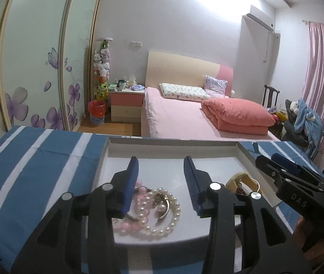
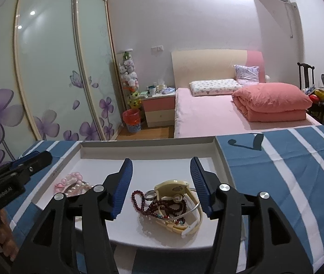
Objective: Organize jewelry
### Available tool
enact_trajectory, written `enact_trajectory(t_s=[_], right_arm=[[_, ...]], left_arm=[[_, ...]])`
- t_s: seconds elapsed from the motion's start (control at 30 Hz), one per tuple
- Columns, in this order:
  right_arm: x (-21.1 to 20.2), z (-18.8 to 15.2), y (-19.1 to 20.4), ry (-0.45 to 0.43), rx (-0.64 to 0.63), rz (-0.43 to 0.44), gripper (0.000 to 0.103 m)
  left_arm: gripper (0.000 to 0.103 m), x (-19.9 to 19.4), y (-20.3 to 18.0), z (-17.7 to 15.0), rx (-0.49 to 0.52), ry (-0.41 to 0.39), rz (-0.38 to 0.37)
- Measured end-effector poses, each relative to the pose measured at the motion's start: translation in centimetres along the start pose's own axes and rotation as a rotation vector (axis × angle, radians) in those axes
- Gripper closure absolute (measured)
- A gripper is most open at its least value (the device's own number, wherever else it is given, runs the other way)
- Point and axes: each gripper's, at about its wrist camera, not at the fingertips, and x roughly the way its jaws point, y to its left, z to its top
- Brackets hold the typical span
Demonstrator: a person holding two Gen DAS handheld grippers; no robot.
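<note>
Two jewelry heaps are kept apart in a shallow white tray (image 2: 221,157): pearl bracelets (image 1: 162,210) toward its left edge, a cream bangle (image 2: 173,188) with dark red beads (image 2: 162,205) toward its right. The left gripper (image 1: 160,183) and the right gripper (image 2: 160,186) are held above them with fingers spread, nothing pinched.

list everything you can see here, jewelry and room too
white tray: one, on the blue striped cloth
pearl bracelet: one, white, tray's left side, tangled with pink beads
dark red bead strand: one, tray's right side
ring: one, silver, beside the red beads
cream bangles: a few, piled with the red beads
bed: one, pink
folded quilt: one, coral, on the bed
nightstand: one, pink and cream
wardrobe: sliding doors, purple flowers
left gripper: open, above the pearls
right gripper: open, above the bangles
</note>
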Motion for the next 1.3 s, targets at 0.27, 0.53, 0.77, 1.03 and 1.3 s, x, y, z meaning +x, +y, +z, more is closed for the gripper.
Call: enact_trajectory(t_s=[0.27,0.53,0.77,1.03,1.3], right_arm=[[-4.8,-0.6,1.2,-0.025,-0.009,0.008,0.022],[-9.0,-2.1,2.4,-0.036,-0.005,0.014,0.003],[-11.2,-3.7,2.2,-0.028,-0.003,0.002,0.002],[-13.7,-6.0,3.1,-0.049,-0.071,-0.048,0.002],[-14.9,-7.2,4.1,-0.093,-0.123,-0.086,0.002]], left_arm=[[0.037,-6.3,1.6,-1.1,-0.015,-0.048,0.018],[0.011,-11.8,2.4,-3.4,-0.022,-0.085,0.088],[0.005,-15.1,2.1,-5.7,-0.001,-0.105,0.164],[0.004,-17.6,0.9,-7.7,0.055,-0.130,0.227],[0.004,-17.8,-0.5,-8.8,0.079,-0.124,0.228]])
